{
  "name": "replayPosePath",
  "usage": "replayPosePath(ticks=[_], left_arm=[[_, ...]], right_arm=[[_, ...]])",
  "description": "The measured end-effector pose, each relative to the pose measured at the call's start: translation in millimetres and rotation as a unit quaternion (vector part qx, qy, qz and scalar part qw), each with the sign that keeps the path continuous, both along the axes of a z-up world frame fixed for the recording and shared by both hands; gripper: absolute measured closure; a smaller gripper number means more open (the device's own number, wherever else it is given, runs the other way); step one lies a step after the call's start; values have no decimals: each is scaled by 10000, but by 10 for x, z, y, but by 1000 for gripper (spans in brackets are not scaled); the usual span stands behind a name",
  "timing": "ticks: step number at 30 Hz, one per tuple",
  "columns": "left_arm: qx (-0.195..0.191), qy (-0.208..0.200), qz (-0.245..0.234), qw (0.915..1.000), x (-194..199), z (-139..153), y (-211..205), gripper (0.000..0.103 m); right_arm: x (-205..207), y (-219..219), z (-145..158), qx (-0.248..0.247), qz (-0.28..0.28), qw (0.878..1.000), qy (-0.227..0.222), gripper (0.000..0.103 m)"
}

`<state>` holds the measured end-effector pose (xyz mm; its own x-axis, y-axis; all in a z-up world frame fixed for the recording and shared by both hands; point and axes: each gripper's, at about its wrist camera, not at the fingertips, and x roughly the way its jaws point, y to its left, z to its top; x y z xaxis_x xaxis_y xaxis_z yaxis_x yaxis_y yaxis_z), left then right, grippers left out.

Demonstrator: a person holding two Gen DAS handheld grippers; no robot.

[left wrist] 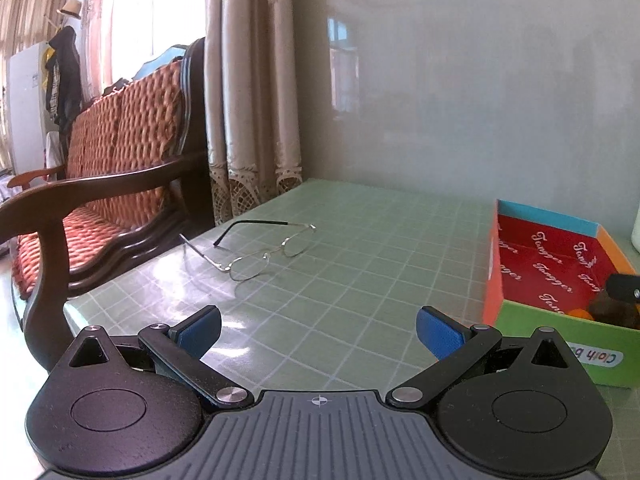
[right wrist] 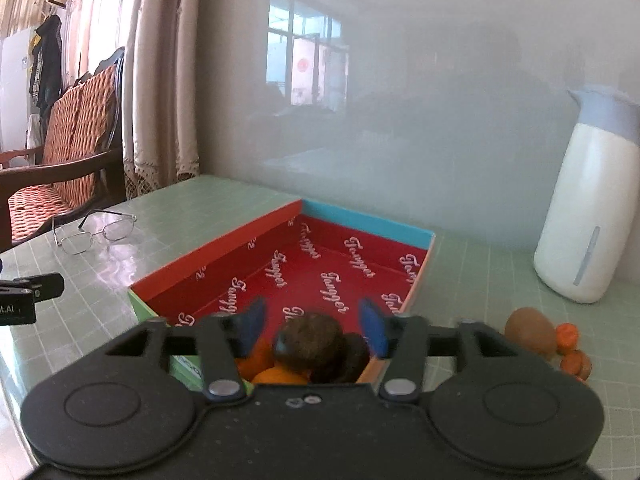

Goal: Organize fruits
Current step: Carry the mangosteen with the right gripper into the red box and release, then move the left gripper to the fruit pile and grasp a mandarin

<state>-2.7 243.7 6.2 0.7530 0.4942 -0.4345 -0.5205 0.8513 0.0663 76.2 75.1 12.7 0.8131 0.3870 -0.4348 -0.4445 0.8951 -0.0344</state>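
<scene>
Blue pads on my right tongs [right wrist: 316, 326] stand apart, nothing pressed between them. They hover over the near end of the cardboard box [right wrist: 224, 246]. Directly under the gap sits a dark brown fruit [right wrist: 310, 346], rough-skinned, with a second dark one [right wrist: 356, 354] touching it on the right and orange fruits [right wrist: 260, 358] just beside it on the left. All lie inside the box at its near end; the far part of the red printed lining is bare.

Right of the box, on the bench [right wrist: 472, 280]: one brown oval fruit [right wrist: 530, 330], and touching it small orange pieces [right wrist: 574, 354]. Farther right, a white jug with a pale blue top [right wrist: 588, 204] stands upright by the wall.

My left tongs [left wrist: 319, 330] are wide apart and hold nothing, low over the green gridded bench. Beyond them, wire-framed glasses [left wrist: 260, 254] lie with arms unfolded, well apart from the box. At the left, past the bench edge, a wooden armchair with orange cushions [left wrist: 120, 160] and a curtain [left wrist: 248, 88].
</scene>
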Motion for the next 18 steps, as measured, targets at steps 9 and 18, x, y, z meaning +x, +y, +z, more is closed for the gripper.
replayPosePath(ticks=[9, 18], left_arm=[[55, -70, -186, 9998, 45, 47, -178, 0], [32, -179, -442, 9989, 139, 108, -466, 0]], right_arm=[[-5, -462, 103, 521, -668, 9963, -133, 31], [-7, -1256, 150, 593, -1552, 9861, -42, 25]])
